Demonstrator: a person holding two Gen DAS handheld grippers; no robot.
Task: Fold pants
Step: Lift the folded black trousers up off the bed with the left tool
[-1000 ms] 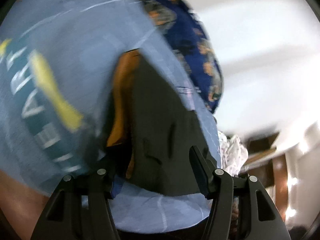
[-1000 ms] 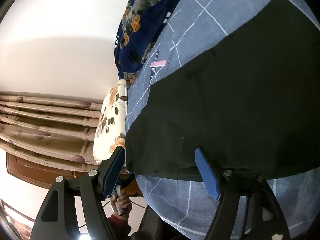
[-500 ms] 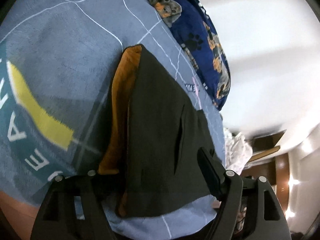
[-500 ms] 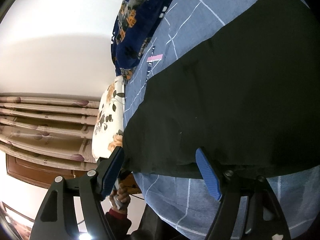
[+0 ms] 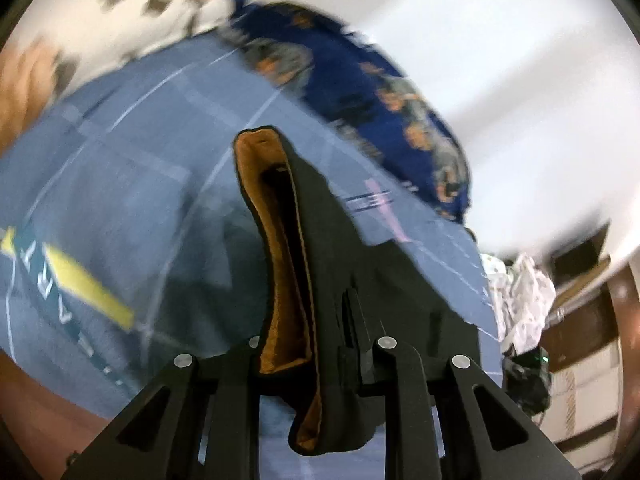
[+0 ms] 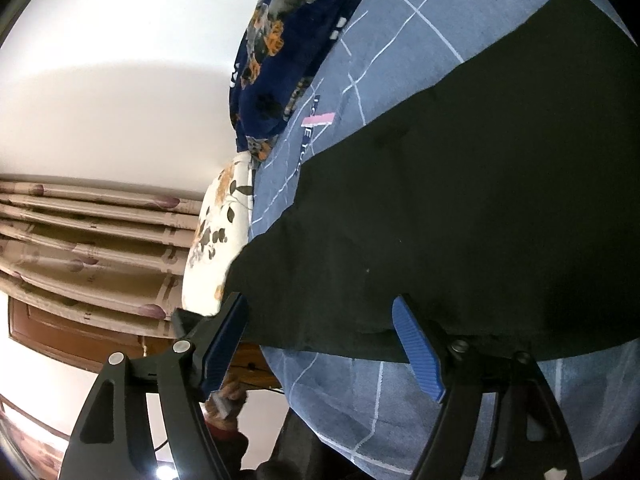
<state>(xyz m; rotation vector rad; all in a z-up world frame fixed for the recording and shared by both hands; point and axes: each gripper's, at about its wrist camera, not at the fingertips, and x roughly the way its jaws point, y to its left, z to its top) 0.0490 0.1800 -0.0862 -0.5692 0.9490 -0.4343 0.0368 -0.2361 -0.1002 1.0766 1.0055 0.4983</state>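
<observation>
The black pants [image 6: 460, 208] are spread over the blue bedsheet [image 5: 120, 200], and one edge, its orange lining [image 5: 280, 276] turned out, is bunched between the jaws of the left gripper [image 5: 308, 344], which are closing on it. The right gripper [image 6: 320, 344] is held released, with the near hem between its blue pads [image 6: 418, 354] but not pinched. Only a thin gather seems caught on the left, so it could slip out when raised, and an uneven lift would probably skew the fold. The left view is blurred; pad contact is hidden by cloth, and the far end of the pants is cut off.
</observation>
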